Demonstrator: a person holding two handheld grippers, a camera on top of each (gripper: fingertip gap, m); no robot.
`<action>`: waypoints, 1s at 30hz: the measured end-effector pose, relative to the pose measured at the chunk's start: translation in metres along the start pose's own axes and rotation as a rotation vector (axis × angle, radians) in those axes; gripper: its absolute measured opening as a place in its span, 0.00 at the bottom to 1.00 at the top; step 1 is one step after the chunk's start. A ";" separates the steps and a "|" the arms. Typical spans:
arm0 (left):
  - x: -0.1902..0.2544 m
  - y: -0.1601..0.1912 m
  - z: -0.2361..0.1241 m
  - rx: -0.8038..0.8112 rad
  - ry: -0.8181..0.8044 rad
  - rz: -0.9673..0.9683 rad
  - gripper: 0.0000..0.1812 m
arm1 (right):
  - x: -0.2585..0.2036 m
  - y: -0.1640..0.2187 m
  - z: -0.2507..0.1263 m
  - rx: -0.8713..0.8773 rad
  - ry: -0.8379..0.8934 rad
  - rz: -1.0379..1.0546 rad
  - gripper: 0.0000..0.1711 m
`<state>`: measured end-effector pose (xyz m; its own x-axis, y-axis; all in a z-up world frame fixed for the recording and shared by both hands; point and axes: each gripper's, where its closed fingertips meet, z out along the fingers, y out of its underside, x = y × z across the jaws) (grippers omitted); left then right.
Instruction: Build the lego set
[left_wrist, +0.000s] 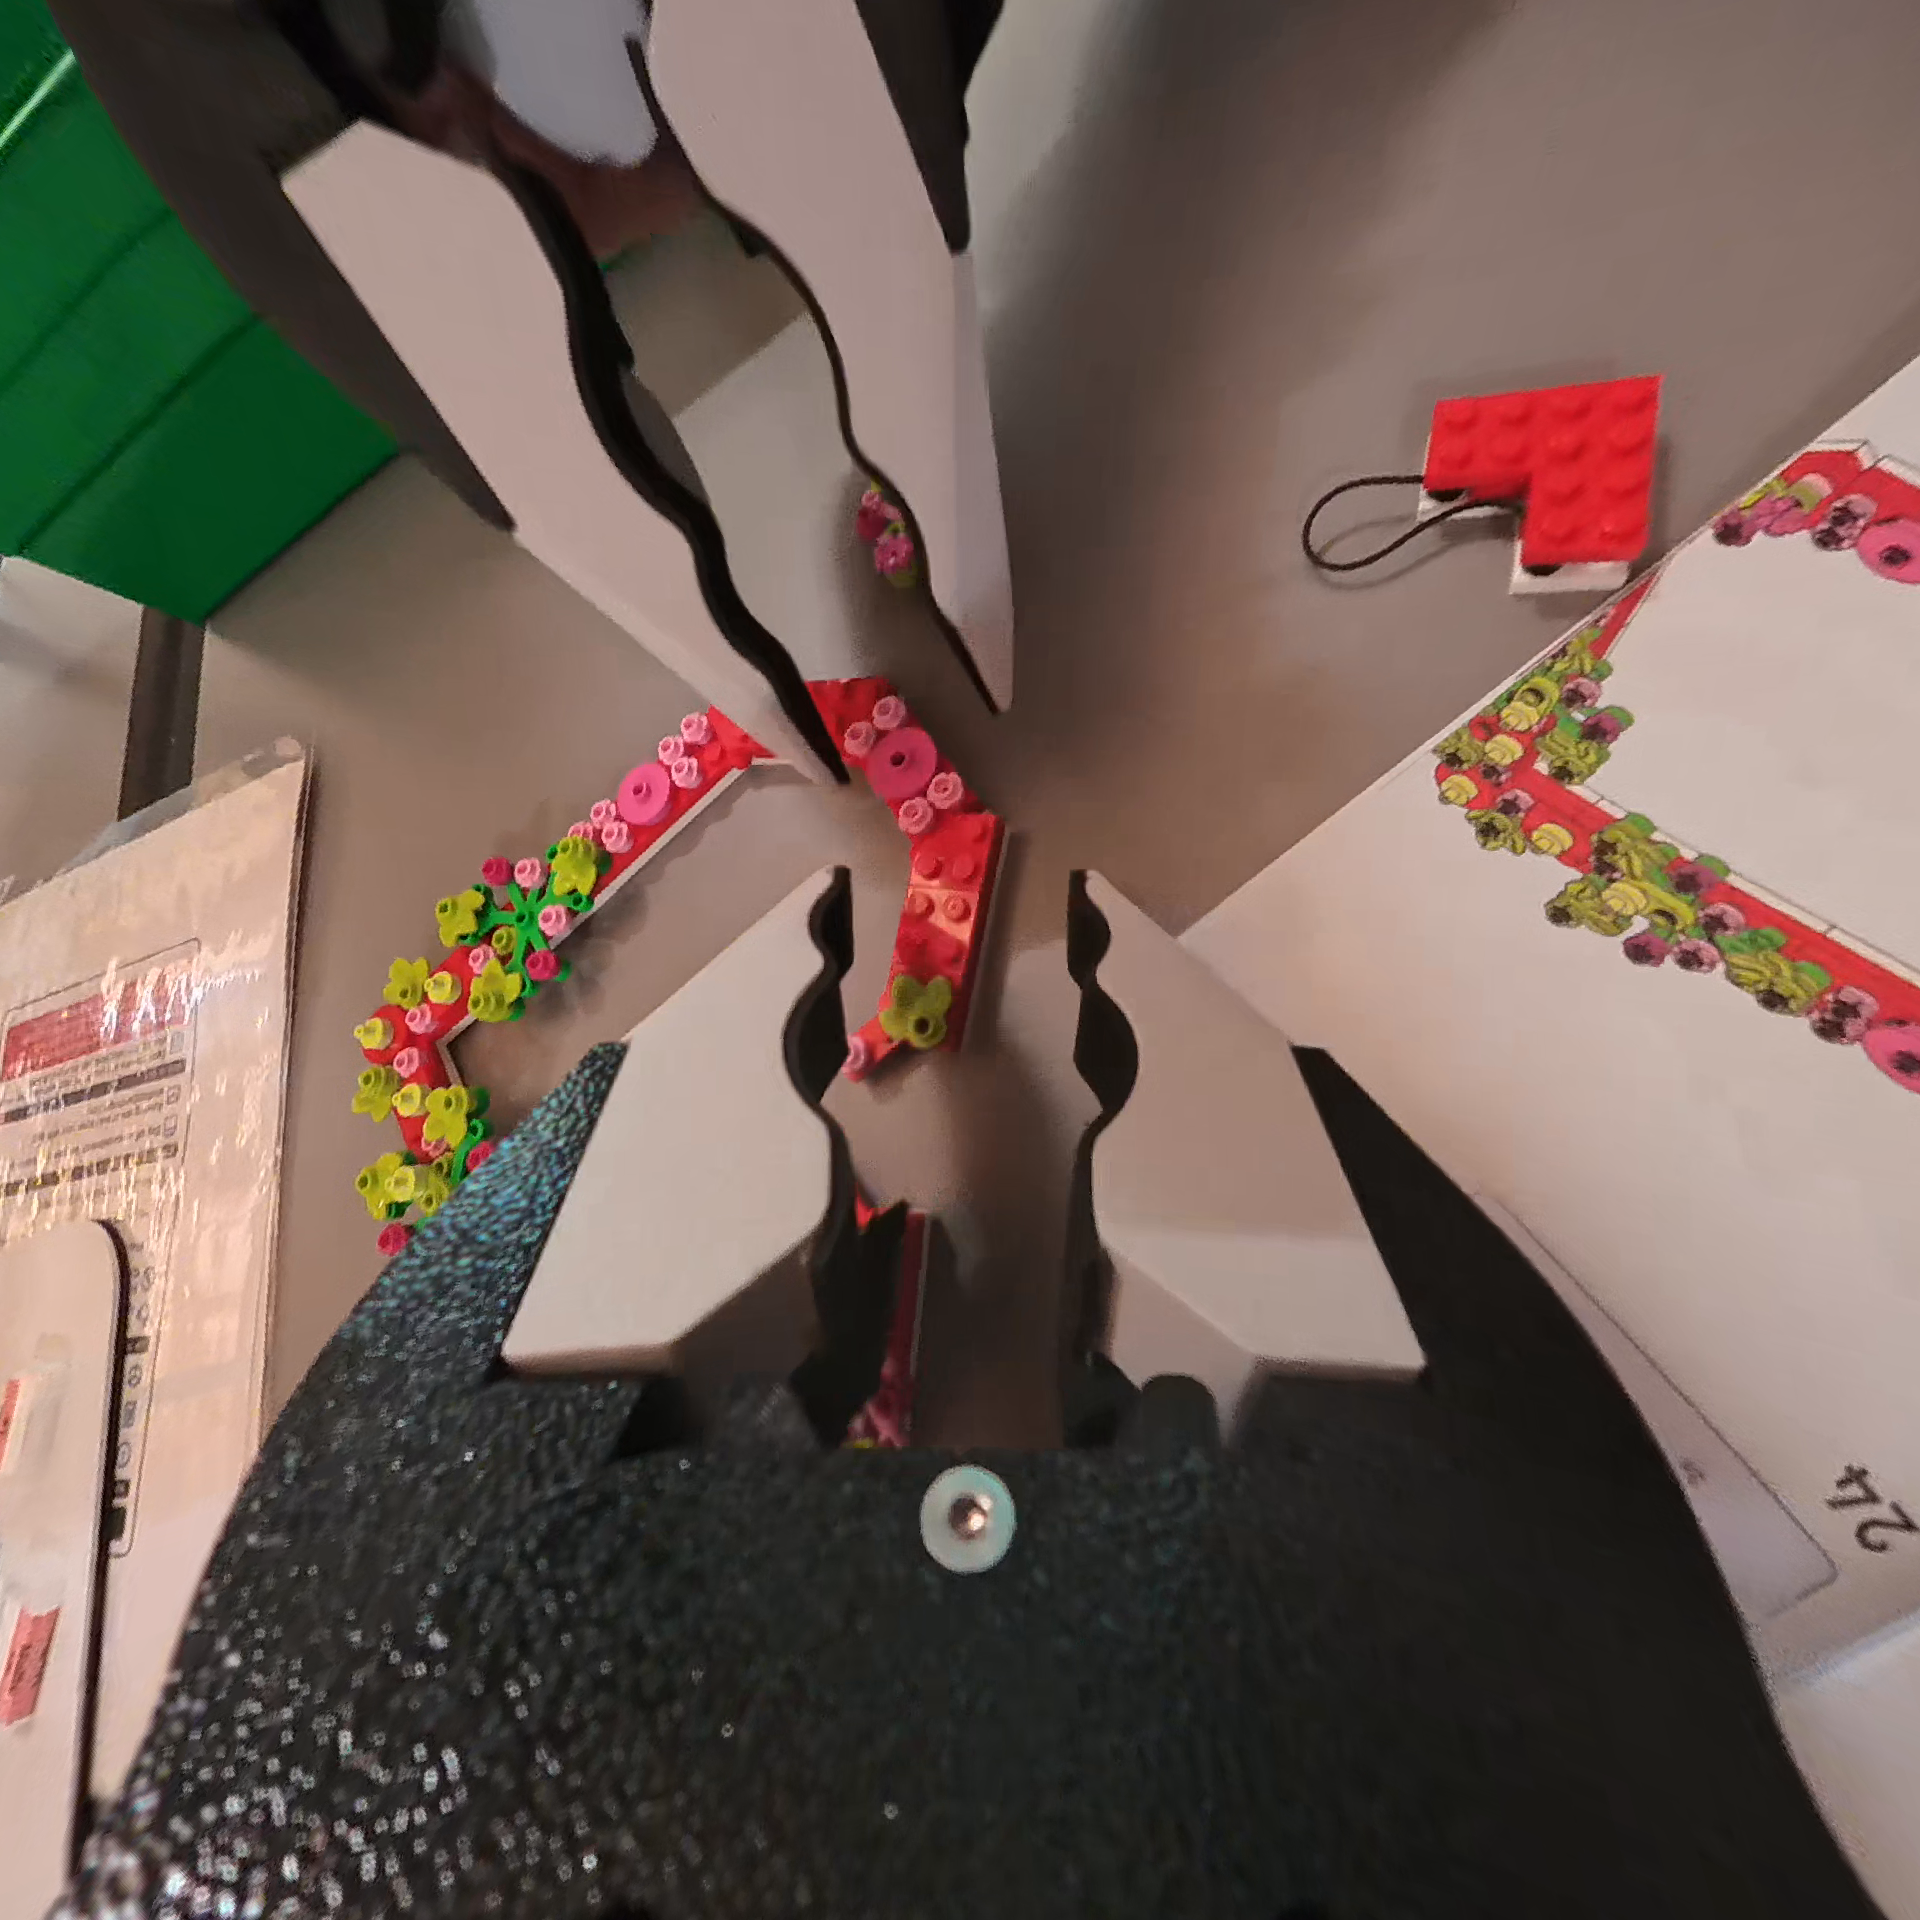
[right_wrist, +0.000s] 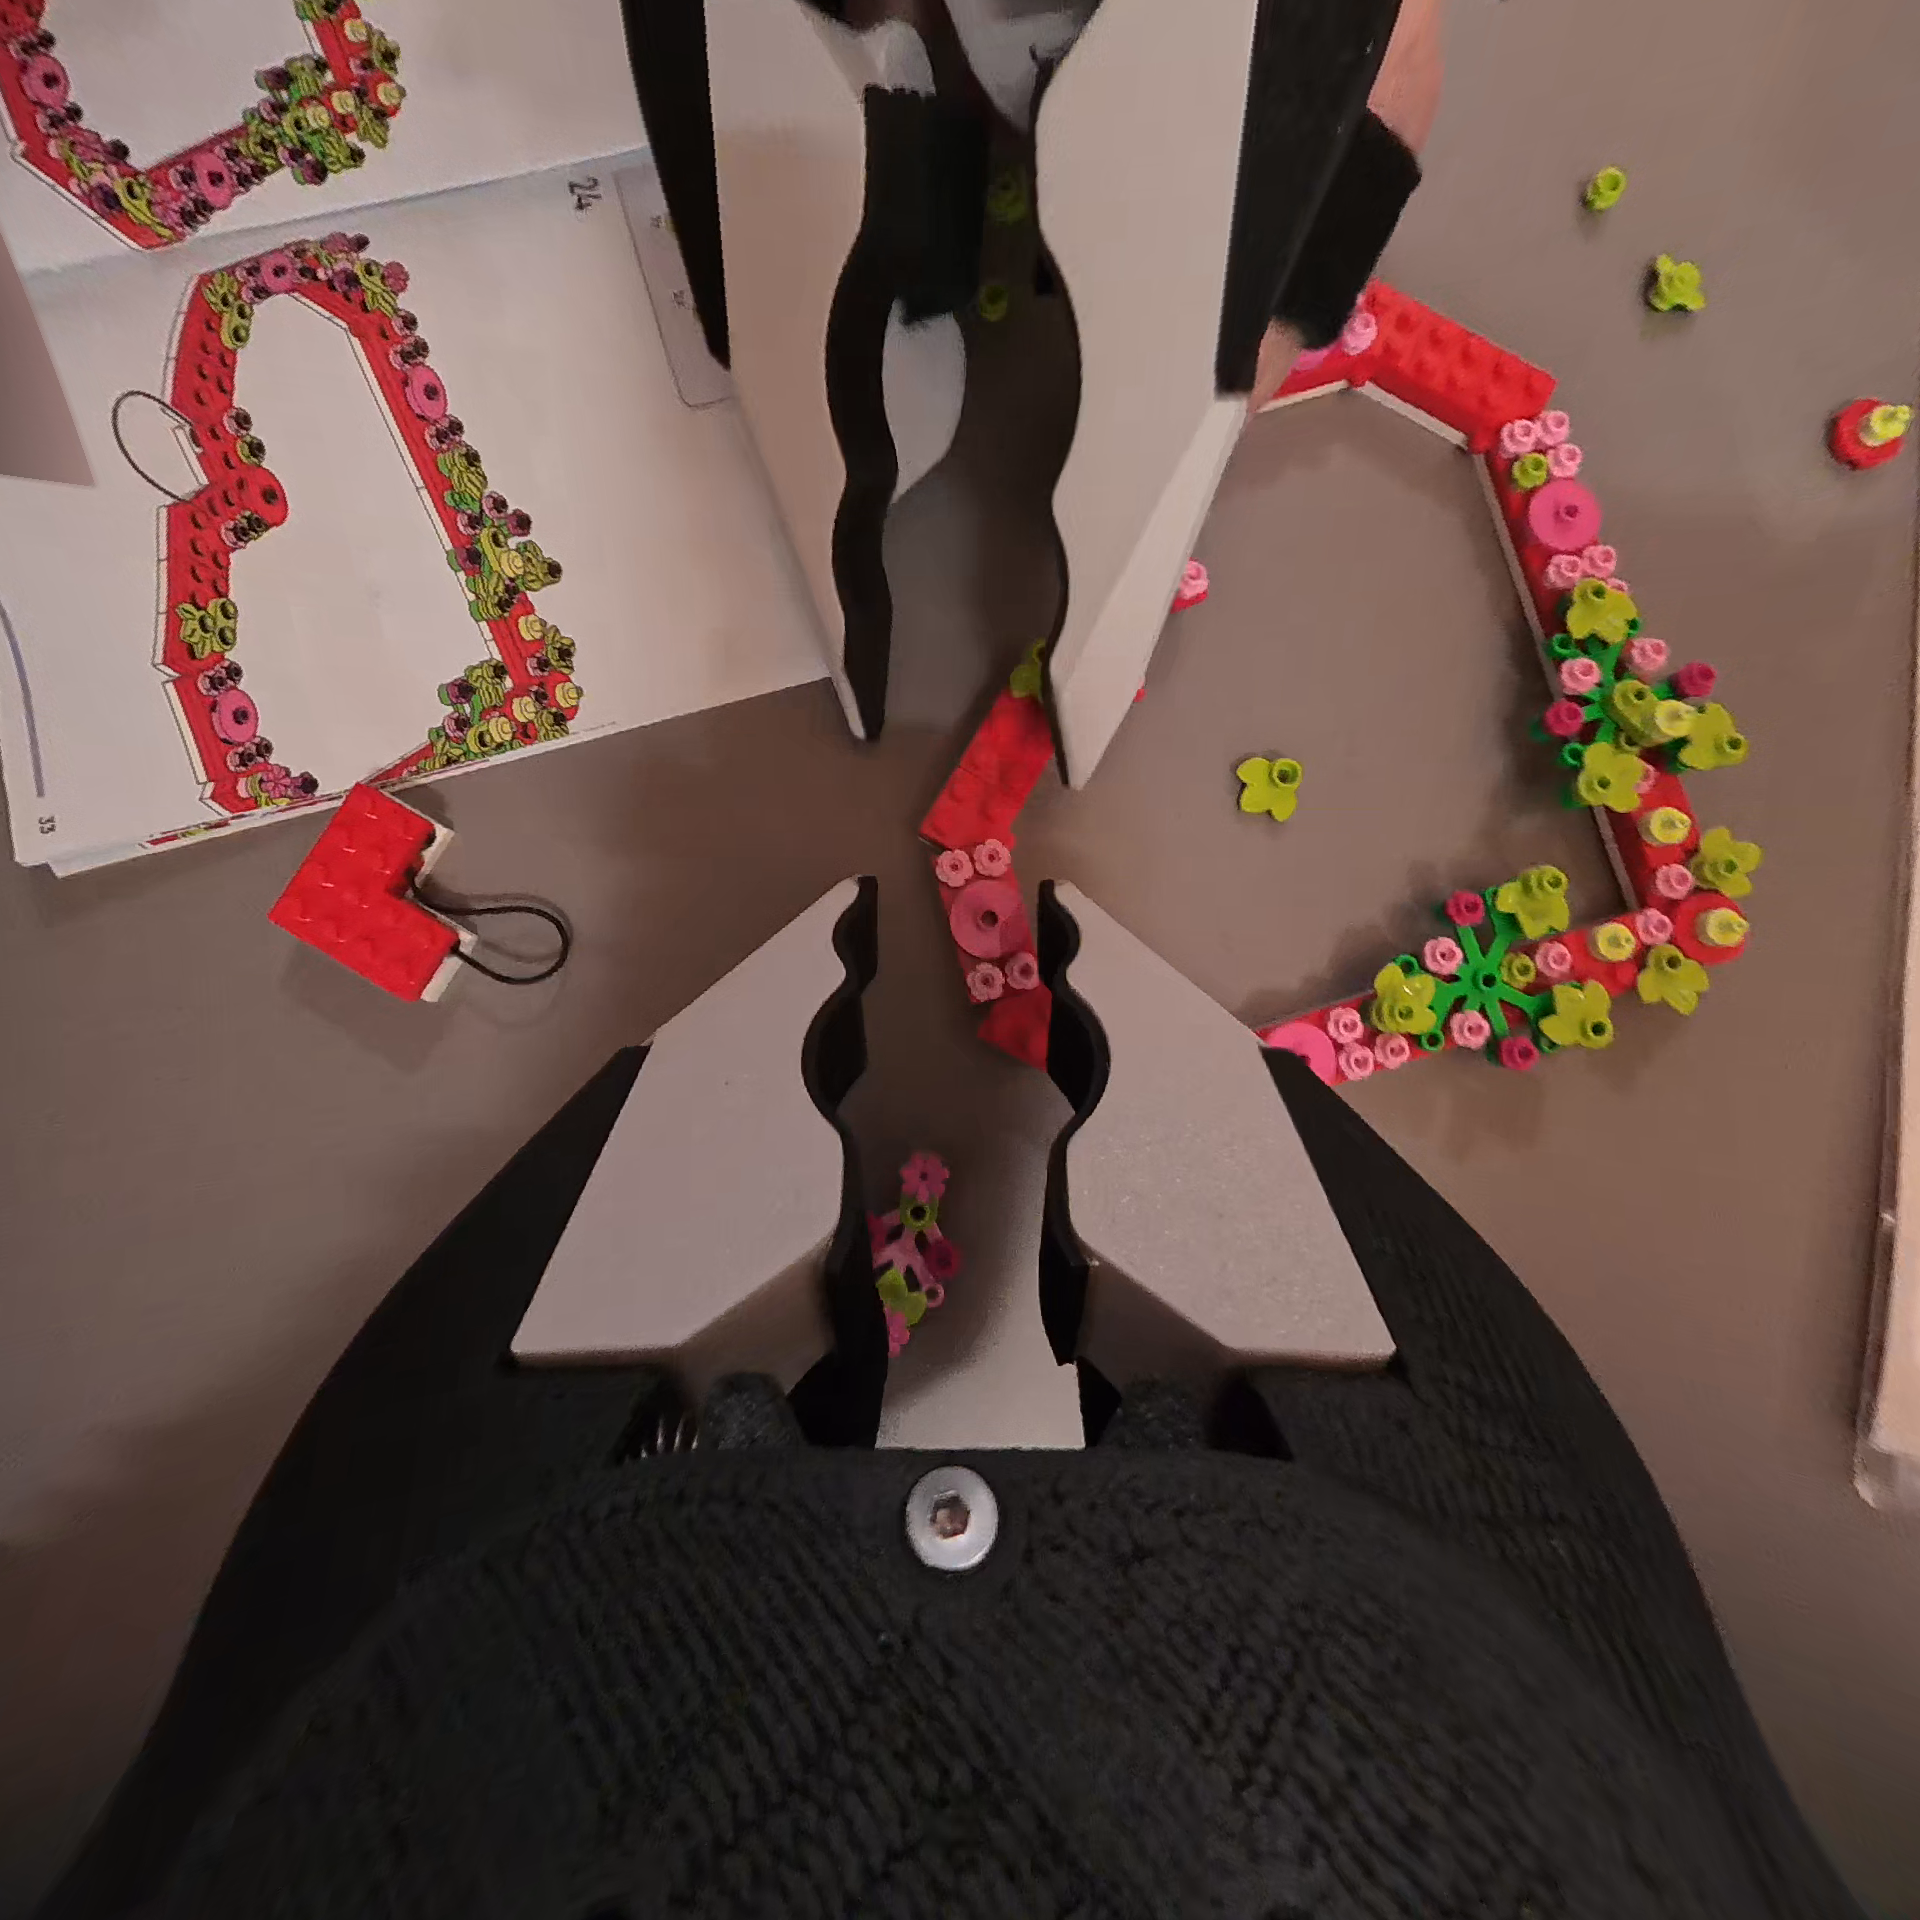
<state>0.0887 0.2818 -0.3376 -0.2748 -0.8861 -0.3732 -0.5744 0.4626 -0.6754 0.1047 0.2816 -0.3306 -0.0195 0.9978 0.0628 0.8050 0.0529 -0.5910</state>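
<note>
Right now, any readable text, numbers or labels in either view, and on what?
I won't copy writing; only where it sits.
Instruction booklet: printed numbers at page corners.
Clear packaging: red-and-white label, small, blurred.
Lego heart frame: none visible.

Right wrist view, table (right_wrist: 727, 1039). Short brick strip (right_wrist: 987, 883) at centre. Instruction booklet (right_wrist: 416, 623) at 10 o'clock. Corner piece with cord loop (right_wrist: 364, 914) at 9 o'clock, just below booklet edge. Flowered frame (right_wrist: 1621, 831) at 3 o'clock. Loose flower pieces (right_wrist: 1268, 784) between strip and frame.
</note>
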 end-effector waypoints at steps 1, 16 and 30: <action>0.000 -0.001 0.002 0.002 -0.002 0.001 0.21 | -0.001 0.000 0.003 0.001 -0.014 0.004 0.17; -0.005 0.007 0.011 -0.022 -0.008 -0.021 0.08 | 0.004 -0.001 0.012 0.023 -0.102 0.051 0.08; -0.005 0.007 0.010 -0.016 -0.002 -0.051 0.08 | 0.003 0.000 0.018 -0.005 -0.025 -0.081 0.08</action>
<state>0.0939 0.2898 -0.3471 -0.2433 -0.9084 -0.3399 -0.5995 0.4164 -0.6836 0.0944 0.2852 -0.3449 -0.0991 0.9910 0.0904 0.8030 0.1333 -0.5809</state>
